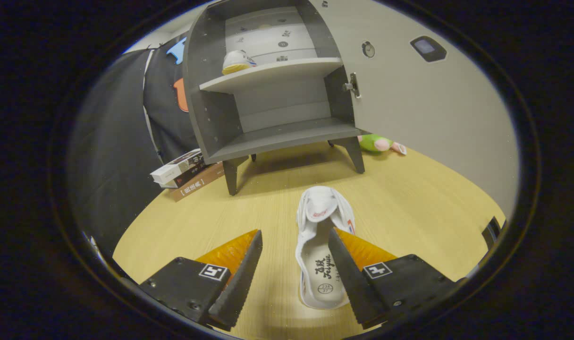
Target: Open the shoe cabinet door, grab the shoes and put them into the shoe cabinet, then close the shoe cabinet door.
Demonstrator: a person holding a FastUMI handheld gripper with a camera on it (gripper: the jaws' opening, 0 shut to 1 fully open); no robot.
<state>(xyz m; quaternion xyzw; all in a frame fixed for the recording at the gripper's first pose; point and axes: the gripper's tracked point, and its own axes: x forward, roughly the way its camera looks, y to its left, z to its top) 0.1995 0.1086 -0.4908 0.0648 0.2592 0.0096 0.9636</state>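
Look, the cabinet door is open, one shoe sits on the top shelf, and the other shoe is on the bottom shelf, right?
Not quite. The gripper view shows the other shoe lying on the wooden floor between the open gripper fingers. The door is open and one shoe is on the top shelf.

Pale wood tabletop (409,198), black cloth wall (112,141), stacked books (185,172).

Green plush toy (375,142) half hidden behind cabinet leg (356,153).

One shoe (321,245) lies on the table (183,226) between my gripper's (295,236) spread fingers; cabinet (273,94) beyond, another shoe (237,61) on its upper shelf.
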